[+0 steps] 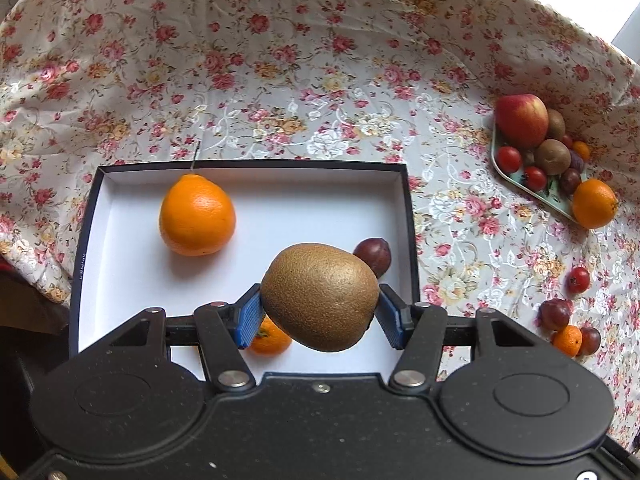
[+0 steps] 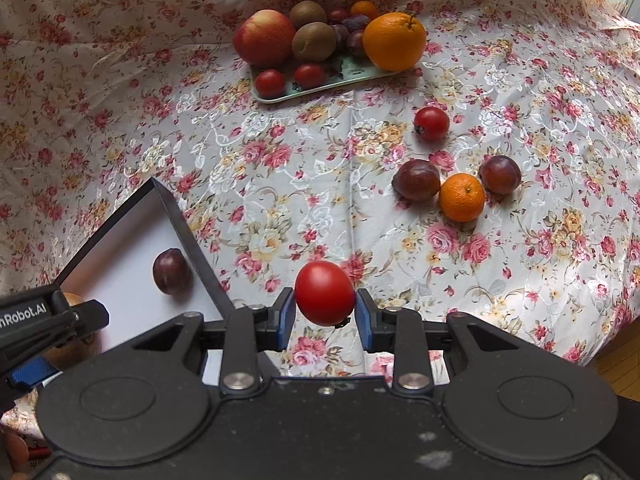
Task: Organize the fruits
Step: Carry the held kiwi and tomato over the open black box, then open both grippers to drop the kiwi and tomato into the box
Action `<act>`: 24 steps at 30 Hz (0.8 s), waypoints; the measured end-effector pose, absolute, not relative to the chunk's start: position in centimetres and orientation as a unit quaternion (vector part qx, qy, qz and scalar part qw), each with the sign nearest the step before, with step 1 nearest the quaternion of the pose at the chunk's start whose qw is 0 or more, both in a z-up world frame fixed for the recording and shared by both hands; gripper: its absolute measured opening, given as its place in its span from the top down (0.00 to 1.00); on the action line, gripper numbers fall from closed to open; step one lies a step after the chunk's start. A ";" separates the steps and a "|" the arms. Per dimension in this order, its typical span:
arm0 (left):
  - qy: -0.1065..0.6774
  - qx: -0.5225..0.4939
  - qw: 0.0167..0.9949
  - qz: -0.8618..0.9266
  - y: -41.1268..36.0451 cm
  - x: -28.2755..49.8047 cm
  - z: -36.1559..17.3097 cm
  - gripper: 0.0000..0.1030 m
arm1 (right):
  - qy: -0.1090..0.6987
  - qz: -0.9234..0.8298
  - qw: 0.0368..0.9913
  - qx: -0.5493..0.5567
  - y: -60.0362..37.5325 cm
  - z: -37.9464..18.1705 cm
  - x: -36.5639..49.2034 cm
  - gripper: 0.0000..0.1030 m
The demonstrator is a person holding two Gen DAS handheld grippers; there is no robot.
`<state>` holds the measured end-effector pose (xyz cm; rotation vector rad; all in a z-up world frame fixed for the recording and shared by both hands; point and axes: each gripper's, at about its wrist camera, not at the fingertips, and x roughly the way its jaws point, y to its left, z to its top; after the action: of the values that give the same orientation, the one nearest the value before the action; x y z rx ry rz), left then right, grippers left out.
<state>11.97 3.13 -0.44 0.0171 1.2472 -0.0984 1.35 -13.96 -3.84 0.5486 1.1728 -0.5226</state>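
We hold kiwi (image 1: 320, 296) in L gripper (image 1: 320, 312) over box (image 1: 248, 168) near edge; R gripper (image 2: 325, 310) pinches tomato (image 2: 325, 293) over cloth beside box; risk: kiwi drops on plum (image 1: 372, 256), tomato squashes

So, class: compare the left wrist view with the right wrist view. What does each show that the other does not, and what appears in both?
Only the left wrist view shows the big orange and the small mandarin inside the box, and the left claw shut on a kiwi.

Only the right wrist view shows the right claw shut on a tomato, held over the tablecloth.

Both show the plum in the box, the fruit tray, and the loose tomato and plums on the cloth.
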 end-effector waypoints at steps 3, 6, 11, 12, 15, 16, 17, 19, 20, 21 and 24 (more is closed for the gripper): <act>0.581 0.006 0.813 -0.031 4.6 12.1 -0.5 0.40 | 0.539 -0.232 0.773 0.241 -12.7 -3.6 1.8 0.69; 0.579 0.001 0.815 -0.018 6.3 12.1 -0.5 0.40 | 0.537 -0.226 0.780 0.229 -11.6 -3.5 2.1 0.69; 0.573 0.001 0.819 0.013 8.9 11.9 -0.8 0.40 | 0.538 -0.212 0.785 0.221 -10.0 -3.2 2.3 0.69; 0.572 0.002 0.820 0.019 9.4 11.8 -0.9 0.40 | 0.537 -0.209 0.787 0.219 -9.6 -3.1 2.3 0.69; 0.569 0.003 0.822 0.032 10.7 11.6 -1.1 0.40 | 0.536 -0.199 0.793 0.211 -8.5 -2.8 2.4 0.69; 0.568 0.004 0.822 0.037 11.1 11.5 -1.2 0.40 | 0.536 -0.195 0.794 0.209 -8.2 -2.8 2.5 0.69; 0.568 0.005 0.822 0.041 11.5 11.4 -1.3 0.40 | 0.536 -0.191 0.795 0.209 -7.9 -2.7 2.5 0.69; 0.569 0.005 0.821 0.050 12.4 11.1 -1.3 0.40 | 0.538 -0.181 0.797 0.206 -7.2 -2.7 2.6 0.69; 0.569 0.005 0.820 0.053 12.9 10.9 -1.4 0.40 | 0.539 -0.177 0.798 0.204 -6.9 -2.7 2.7 0.69; 0.570 0.005 0.820 0.055 13.3 10.8 -1.4 0.40 | 0.540 -0.174 0.799 0.201 -6.6 -2.7 2.7 0.69; 0.574 0.005 0.817 0.062 14.4 10.3 -1.4 0.40 | 0.543 -0.162 0.802 0.189 -5.6 -2.7 2.8 0.69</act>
<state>10.31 14.37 -1.43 0.0105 1.2230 0.1318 2.78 -5.57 -2.74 0.4062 1.1647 -0.3482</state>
